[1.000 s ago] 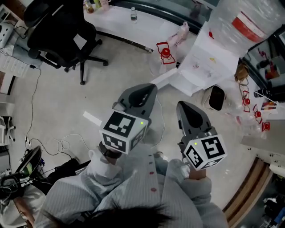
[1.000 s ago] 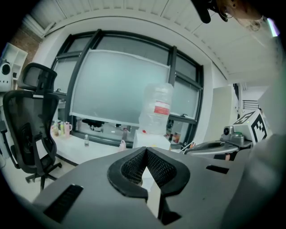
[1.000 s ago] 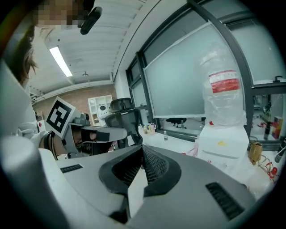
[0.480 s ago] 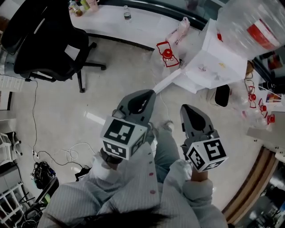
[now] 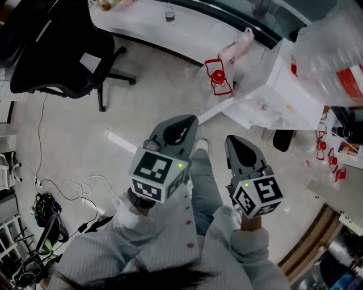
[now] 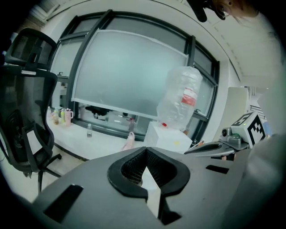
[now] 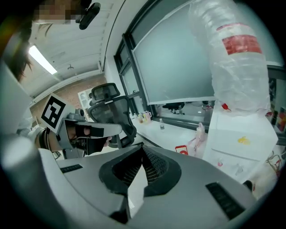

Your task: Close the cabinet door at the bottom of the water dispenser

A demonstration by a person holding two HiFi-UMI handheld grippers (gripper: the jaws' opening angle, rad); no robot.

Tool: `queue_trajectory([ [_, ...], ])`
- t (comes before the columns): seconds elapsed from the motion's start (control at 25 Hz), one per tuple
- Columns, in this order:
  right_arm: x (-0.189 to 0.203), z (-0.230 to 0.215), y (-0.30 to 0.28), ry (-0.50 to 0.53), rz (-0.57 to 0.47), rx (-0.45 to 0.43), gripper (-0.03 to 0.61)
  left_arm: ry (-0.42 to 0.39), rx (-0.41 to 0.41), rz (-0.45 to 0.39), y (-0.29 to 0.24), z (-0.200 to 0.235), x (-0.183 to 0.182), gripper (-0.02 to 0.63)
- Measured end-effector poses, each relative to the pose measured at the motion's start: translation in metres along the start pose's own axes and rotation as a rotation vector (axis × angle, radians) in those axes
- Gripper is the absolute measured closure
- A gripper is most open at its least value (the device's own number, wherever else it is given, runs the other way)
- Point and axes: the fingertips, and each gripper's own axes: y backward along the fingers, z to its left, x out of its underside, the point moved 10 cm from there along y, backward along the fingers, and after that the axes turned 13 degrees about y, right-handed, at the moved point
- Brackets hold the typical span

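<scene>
The white water dispenser (image 5: 283, 85) stands at the upper right of the head view, with a big clear bottle (image 5: 334, 51) on top. A narrow white panel (image 5: 215, 111) juts from its base toward me; it looks like the open cabinet door seen edge-on. My left gripper (image 5: 191, 118) and right gripper (image 5: 228, 137) hang side by side over the floor, short of that panel. Both are shut and hold nothing. The left gripper (image 6: 145, 150) looks toward the dispenser (image 6: 167, 136). The right gripper (image 7: 143, 147) has the dispenser (image 7: 241, 143) at its right.
A black office chair (image 5: 57, 51) stands at the upper left. A white ledge (image 5: 170, 28) under the window carries a small bottle (image 5: 168, 15). Red bottle handles (image 5: 216, 76) and a pink bag (image 5: 235, 45) lie by the dispenser. Cables (image 5: 68, 187) trail on the floor at left.
Both grippers have travelled on over the floor and sunk a little, still shut. The dispenser has slid right in the head view, and my leg and shoe now show between the grippers.
</scene>
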Motion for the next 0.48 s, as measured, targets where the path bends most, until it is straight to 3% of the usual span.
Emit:
queue_trajectory([
  [0.24, -0.003, -0.037, -0.051, 0.029, 0.042, -0.124, 0.565, 0.034, -0.084, -0.013, -0.046, 0.018, -0.012, 0.604],
  [0.48, 0.003, -0.065, -0.095, 0.062, 0.083, -0.231, 0.565, 0.124, -0.174, -0.027, -0.073, 0.034, 0.001, 0.603],
])
